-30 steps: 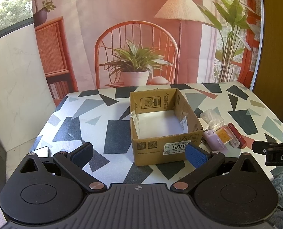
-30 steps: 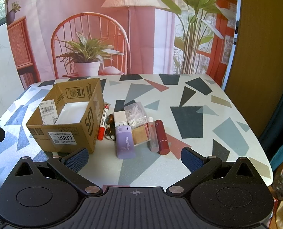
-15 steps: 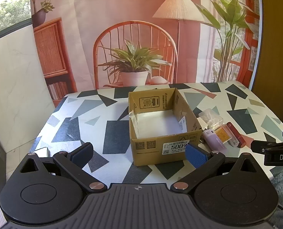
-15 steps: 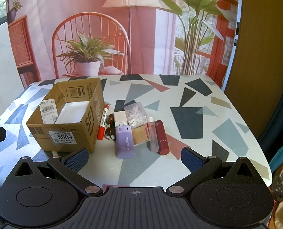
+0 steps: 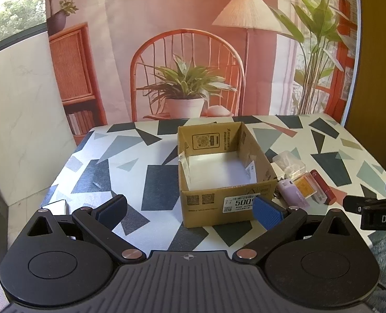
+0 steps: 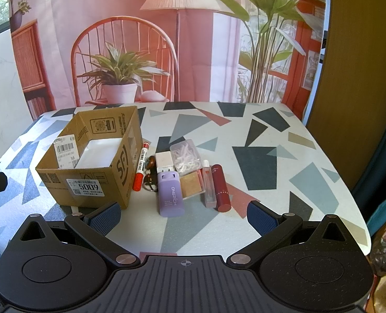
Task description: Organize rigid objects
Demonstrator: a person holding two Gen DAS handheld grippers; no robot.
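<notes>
In the left wrist view the cardboard box [image 5: 226, 180] hides the red marker and most of the white charger. A silver object [image 5: 56, 205] at the table's near left edge is too cut off to identify. The small brown trinkets [image 6: 151, 172] beside the marker [image 6: 141, 166] are too small to tell.

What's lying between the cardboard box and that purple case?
In the right wrist view, a red marker and a keychain lie between the cardboard box and purple case.

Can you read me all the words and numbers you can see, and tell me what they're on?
"5009": white sticker on the front of the cardboard box.
"NA": barcode label inside the box.
"ONE2CH" (uncertain): purple case.
"DAS": right gripper, seen from the left wrist; the rest is cut off.
Red marker, dark red tube, other box print: too small to read.
</notes>
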